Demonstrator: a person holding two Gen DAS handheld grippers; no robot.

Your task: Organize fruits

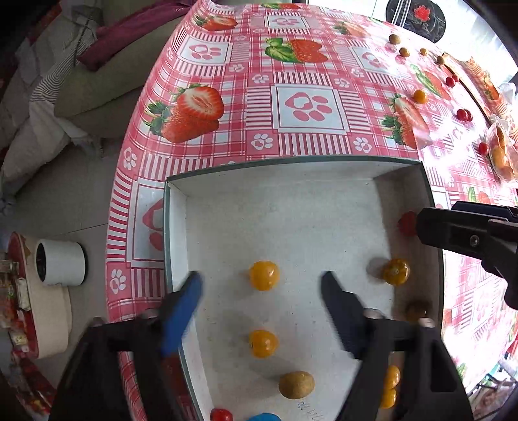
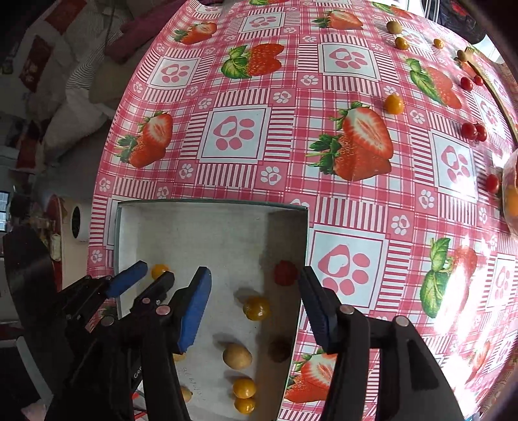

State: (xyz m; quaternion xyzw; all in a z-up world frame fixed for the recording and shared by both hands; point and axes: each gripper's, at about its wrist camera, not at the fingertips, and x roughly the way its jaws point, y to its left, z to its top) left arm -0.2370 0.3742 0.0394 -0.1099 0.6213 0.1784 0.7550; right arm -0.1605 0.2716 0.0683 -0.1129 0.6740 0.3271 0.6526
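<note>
A white cardboard box (image 1: 291,197) (image 2: 210,226) sits at the near edge of the strawberry tablecloth (image 1: 307,107). It holds several orange berries (image 1: 264,275) (image 2: 256,308), a tan fruit (image 1: 296,384) (image 2: 237,356) and a red tomato (image 1: 407,223) (image 2: 285,272) by the right wall. My left gripper (image 1: 262,281) (image 2: 152,275) is open and empty over the box. My right gripper (image 2: 255,285) is open and empty over the box's right side; one of its fingers (image 1: 453,231) shows in the left wrist view. More fruits lie far right: an orange berry (image 2: 394,104) and red tomatoes (image 2: 473,131).
Small tan and orange fruits (image 2: 395,27) lie at the far edge. A plastic bag of orange fruit (image 1: 501,155) is at the right. A white roll (image 1: 60,262) stands on a stool to the left, below the table. A couch with cushions (image 1: 81,84) is behind.
</note>
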